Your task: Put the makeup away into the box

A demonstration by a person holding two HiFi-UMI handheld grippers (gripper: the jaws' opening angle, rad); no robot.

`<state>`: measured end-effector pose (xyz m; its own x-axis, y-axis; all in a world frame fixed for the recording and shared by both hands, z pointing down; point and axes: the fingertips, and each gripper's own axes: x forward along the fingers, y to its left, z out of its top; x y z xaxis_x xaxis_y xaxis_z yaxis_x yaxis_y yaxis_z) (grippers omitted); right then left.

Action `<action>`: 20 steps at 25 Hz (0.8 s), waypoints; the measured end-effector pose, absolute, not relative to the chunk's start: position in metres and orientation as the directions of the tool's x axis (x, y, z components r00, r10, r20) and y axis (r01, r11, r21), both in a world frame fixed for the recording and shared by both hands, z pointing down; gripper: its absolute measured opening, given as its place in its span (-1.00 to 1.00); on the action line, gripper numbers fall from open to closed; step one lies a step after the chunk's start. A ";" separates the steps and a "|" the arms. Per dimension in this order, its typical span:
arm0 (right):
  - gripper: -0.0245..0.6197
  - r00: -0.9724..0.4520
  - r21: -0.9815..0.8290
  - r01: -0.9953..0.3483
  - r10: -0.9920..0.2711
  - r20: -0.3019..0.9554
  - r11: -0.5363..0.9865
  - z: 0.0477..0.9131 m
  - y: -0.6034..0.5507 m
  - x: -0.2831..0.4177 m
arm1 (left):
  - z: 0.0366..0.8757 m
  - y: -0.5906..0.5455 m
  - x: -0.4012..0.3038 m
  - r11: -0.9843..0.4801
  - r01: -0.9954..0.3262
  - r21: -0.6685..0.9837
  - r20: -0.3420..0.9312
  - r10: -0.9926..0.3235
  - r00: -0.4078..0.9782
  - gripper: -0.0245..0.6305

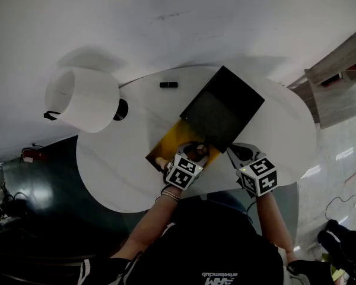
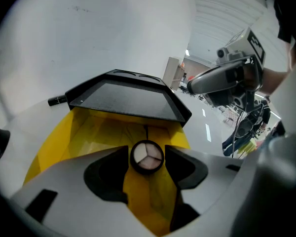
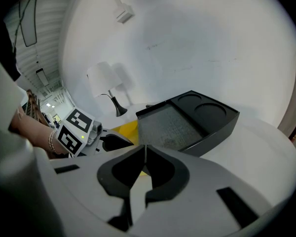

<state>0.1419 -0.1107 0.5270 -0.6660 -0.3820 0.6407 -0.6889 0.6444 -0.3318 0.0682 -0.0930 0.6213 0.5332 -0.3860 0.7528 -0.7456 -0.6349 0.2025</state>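
A small round compact (image 2: 147, 157) with three pale shades sits pinched between the tips of my left gripper (image 2: 147, 152), just above the open yellow box (image 2: 89, 132). A black tray (image 2: 124, 98) with a mesh floor and two round wells lies tilted over the far part of the box. In the head view the left gripper (image 1: 193, 152) is at the yellow box's (image 1: 169, 140) near edge. My right gripper (image 1: 240, 153) hovers beside the black tray's (image 1: 222, 107) near corner. Its jaws (image 3: 145, 149) are shut with nothing between them.
A black tube (image 1: 168, 84) lies on the round white table (image 1: 118, 177) behind the tray. A lamp with a white shade (image 1: 83, 98) stands at the table's left. A white wall rises behind. Beyond the table's right edge is floor with a cabinet (image 1: 344, 82).
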 end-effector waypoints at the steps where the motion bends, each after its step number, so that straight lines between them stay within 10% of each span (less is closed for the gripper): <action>1: -0.83 -0.666 -0.331 -0.689 -0.383 0.640 0.645 0.526 -0.110 0.141 | 0.620 -0.092 0.067 -0.633 -0.747 0.202 0.753 -0.387 0.532 -0.20; 20: -0.83 -0.699 -0.275 -0.632 -0.379 0.607 0.724 0.502 -0.098 0.097 | 0.564 -0.070 0.003 -0.541 -0.823 0.175 0.661 -0.555 0.505 -0.20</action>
